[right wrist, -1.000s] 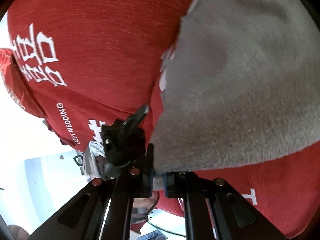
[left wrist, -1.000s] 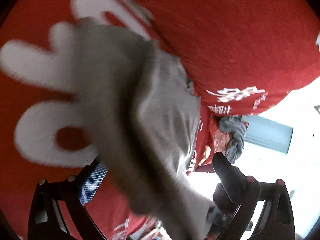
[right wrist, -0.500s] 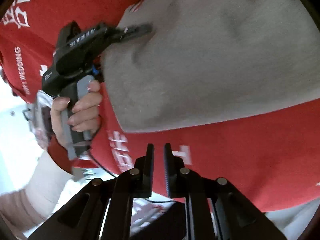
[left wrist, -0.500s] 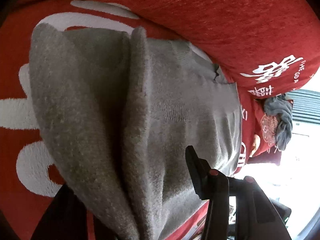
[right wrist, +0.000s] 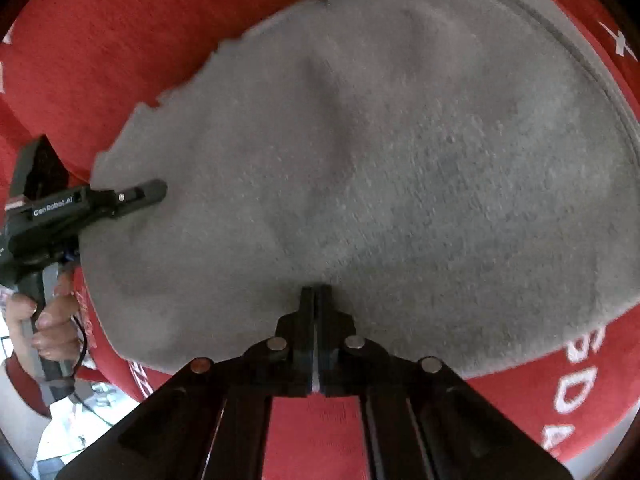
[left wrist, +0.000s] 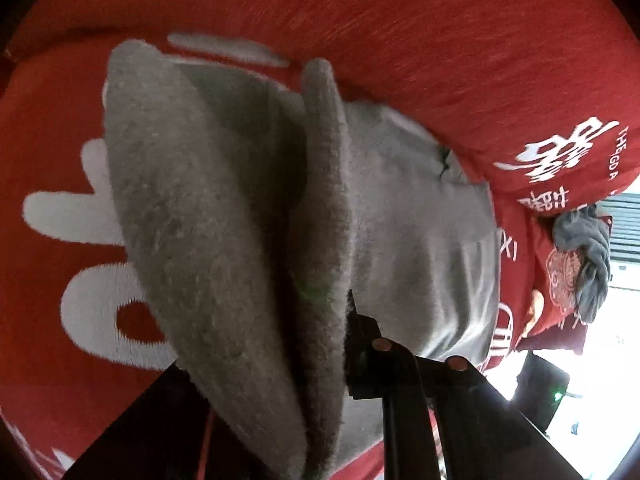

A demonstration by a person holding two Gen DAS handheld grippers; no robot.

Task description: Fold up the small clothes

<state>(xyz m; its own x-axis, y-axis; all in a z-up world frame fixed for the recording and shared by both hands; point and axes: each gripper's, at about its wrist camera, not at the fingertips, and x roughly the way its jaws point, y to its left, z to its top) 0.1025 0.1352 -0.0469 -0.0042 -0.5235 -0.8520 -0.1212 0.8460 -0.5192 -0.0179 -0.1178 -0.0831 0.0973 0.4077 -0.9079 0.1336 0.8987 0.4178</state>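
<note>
So the grey garment (right wrist: 360, 168) is spread on the red cushion (right wrist: 120, 40); right tool (right wrist: 316, 296) pinches its near edge, left tool (right wrist: 152, 192) closing on its left edge.

Both grippers are black plastic, their linkages pinned with round copper-coloured rivets. The left gripper (right wrist: 154, 192), seen at nine o'clock, is lettered "GenRobot.AI" in white, with a grey handle and a black cable. A white sleeve (right wrist: 22, 384) is worn.

Soft daylight, blown-out glare at lower corners, fisheye-bent dark rims — slight motion blur
</note>
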